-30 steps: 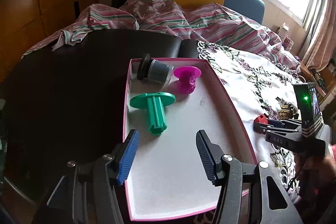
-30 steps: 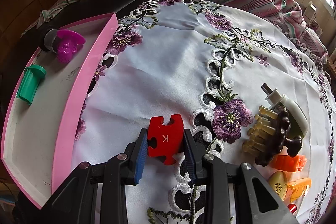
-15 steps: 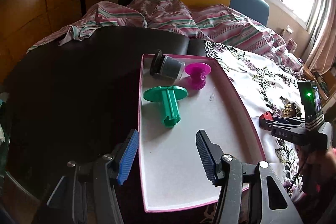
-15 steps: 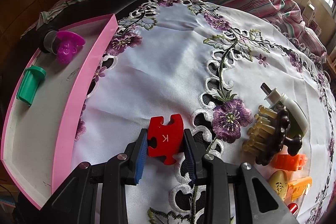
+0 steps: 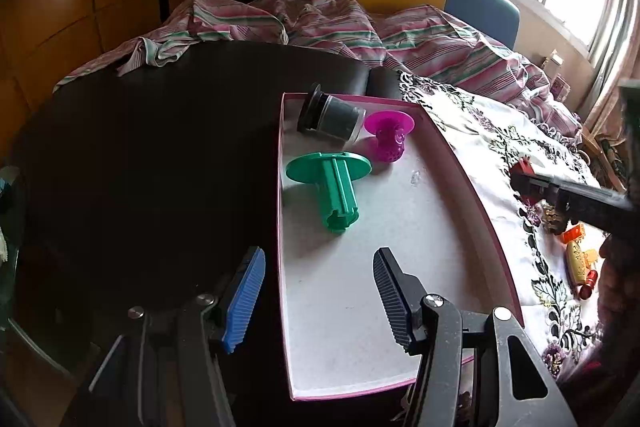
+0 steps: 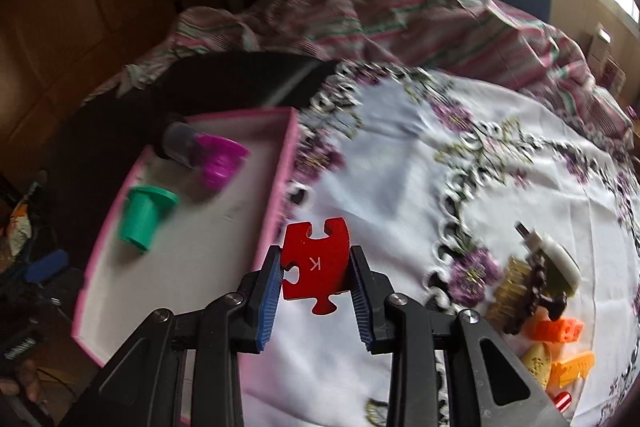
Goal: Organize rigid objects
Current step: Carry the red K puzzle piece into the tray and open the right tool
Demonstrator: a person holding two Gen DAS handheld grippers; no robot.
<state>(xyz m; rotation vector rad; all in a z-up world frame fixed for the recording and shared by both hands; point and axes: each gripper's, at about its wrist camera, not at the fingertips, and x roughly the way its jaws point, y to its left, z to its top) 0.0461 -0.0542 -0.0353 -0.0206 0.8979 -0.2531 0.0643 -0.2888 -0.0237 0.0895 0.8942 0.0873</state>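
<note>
Jaws of the right gripper clench a red puzzle piece marked "K"; left gripper gapes empty.

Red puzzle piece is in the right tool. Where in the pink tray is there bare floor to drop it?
The near half of the pink tray is bare, from the green plug to the near wall. Its far end is crowded: green plug, magenta strainer and grey cup close together. The right tool holds the red puzzle piece just outside the tray's right wall.
</note>
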